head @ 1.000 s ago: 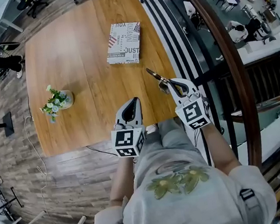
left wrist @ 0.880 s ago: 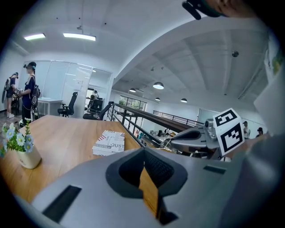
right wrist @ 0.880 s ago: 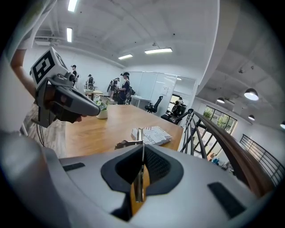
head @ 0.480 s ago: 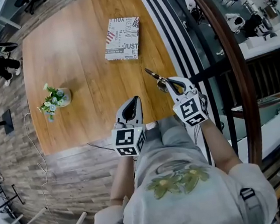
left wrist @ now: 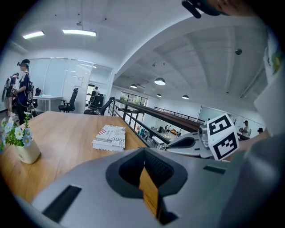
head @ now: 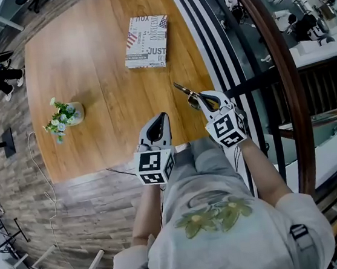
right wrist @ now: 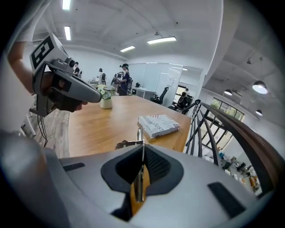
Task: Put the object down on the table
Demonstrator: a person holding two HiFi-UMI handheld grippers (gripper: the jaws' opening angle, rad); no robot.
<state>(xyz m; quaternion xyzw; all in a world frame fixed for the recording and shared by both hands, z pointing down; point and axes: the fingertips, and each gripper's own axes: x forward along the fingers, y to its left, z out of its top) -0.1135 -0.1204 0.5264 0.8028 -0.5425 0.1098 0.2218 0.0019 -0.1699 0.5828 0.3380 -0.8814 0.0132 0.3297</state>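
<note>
tool: slim, shiny metal tool, scissors-like, with a loop handle (head: 184,91); exact kind too small to tell
where: over the near right corner of the wooden counter (head: 87,68), close to the edge on the railing side; tip points out over the wood; cannot tell if it touches the surface
right tongs (head: 207,100): pinched almost fully together on the tool's thin metal, which runs edge-on between the pads in the right gripper view
left tongs (head: 161,117): nearly together, only a thin slit of wood showing, nothing between them; hangs by the near counter edge, apart from the tool
risk 1: tool sits near the corner, so a release here could let it slide or tip off towards the dark handrail with black bars (head: 269,57) and the drop beyond
risk 2: if it is not yet resting on the wood, letting go means a fall, a bounce and a skid
risk 3: held edge-on and thin, it may twist or catch on a pad as the grip loosens
risk 4: the pointed end could scratch the wood
writing: white printed box-like book (head: 146,34), well away, reads "JUST"; other words too small
markers: black-and-white squares on the cubes, no words
other: small pale vase of flowers (head: 63,117), far left, no label seen
</note>
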